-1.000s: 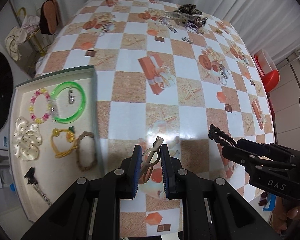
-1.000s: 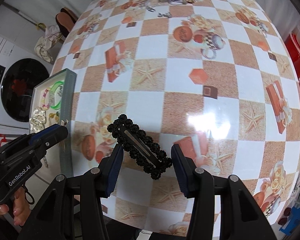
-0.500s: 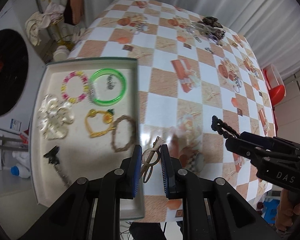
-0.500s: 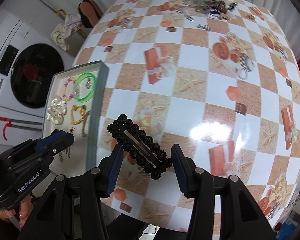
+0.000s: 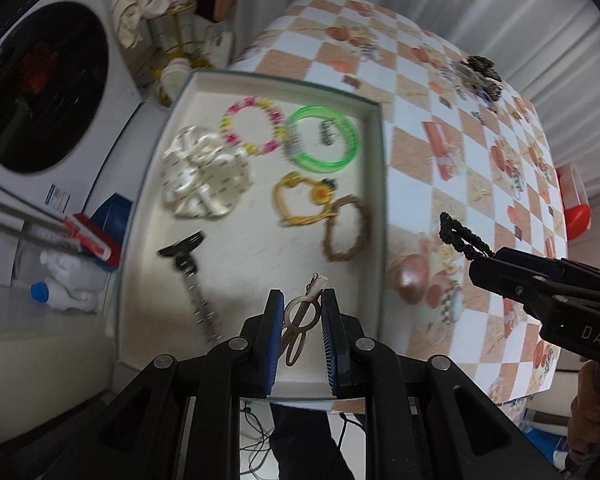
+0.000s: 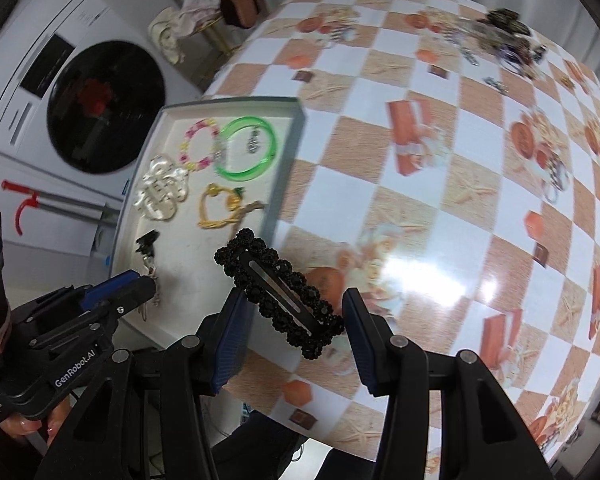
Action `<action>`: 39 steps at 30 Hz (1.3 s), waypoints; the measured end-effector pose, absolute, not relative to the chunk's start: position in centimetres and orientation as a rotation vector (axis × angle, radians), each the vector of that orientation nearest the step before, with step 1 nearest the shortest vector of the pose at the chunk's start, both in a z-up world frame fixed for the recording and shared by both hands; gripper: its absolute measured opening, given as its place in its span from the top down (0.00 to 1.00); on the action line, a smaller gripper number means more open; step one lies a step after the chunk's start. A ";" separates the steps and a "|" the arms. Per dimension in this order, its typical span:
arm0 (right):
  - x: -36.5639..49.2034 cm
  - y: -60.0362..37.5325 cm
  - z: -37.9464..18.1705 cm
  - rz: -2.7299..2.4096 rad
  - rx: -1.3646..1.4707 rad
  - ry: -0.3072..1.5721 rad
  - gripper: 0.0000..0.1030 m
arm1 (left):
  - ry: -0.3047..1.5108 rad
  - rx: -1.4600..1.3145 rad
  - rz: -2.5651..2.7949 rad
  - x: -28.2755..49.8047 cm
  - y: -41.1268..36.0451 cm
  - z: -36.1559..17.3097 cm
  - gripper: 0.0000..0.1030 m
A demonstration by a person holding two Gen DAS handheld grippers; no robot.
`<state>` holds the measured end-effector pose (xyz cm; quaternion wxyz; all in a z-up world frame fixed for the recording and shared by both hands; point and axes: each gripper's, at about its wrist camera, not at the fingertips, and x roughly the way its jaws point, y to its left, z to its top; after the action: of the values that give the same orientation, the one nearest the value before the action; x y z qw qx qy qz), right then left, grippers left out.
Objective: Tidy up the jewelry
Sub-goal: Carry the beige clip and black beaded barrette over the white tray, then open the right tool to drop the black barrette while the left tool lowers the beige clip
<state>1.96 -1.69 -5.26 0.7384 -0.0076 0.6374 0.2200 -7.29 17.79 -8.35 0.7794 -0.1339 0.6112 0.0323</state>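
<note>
L claw (image 5: 300,320) is clamped on a thin metal hair clip (image 5: 300,317), long axis pointing away, directly over the near end of the tray (image 5: 380,184). R claw (image 6: 294,330) grips a black beaded clip (image 6: 278,292) lying diagonal, seemingly over the counter (image 6: 420,184) just beside the tray's rim. Tray lies leftward; L is nearer. Unsorted pile (image 6: 504,36) sits far.

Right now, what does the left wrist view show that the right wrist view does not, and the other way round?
Only the left wrist view shows the metal hair clip held in the left gripper above the tray, and a white bottle with a blue cap on the floor. Only the right wrist view shows the full flat face of the black beaded clip in the right gripper. Both show the tray, its green bangle, and the checked tablecloth.
</note>
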 end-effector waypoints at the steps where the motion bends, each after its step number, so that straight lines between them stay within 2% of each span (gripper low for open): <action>1: 1.9 -1.2 -5.3 0.492 -0.023 1.402 0.48 | 1.323 -0.293 0.075 -7.4 18.0 -8.5 0.77; 16: 1.8 4.0 -6.8 0.576 -0.112 1.444 0.49 | 1.338 -0.347 0.106 -8.2 19.7 -10.2 0.77; 39: 3.7 6.7 -10.5 0.589 -0.033 1.510 0.49 | 1.347 -0.327 0.140 -7.2 20.1 -13.3 0.77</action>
<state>3.71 6.66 -10.48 0.6891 -0.0148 0.6750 0.2632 -7.24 20.12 -13.26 0.7671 -0.1508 0.6202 0.0644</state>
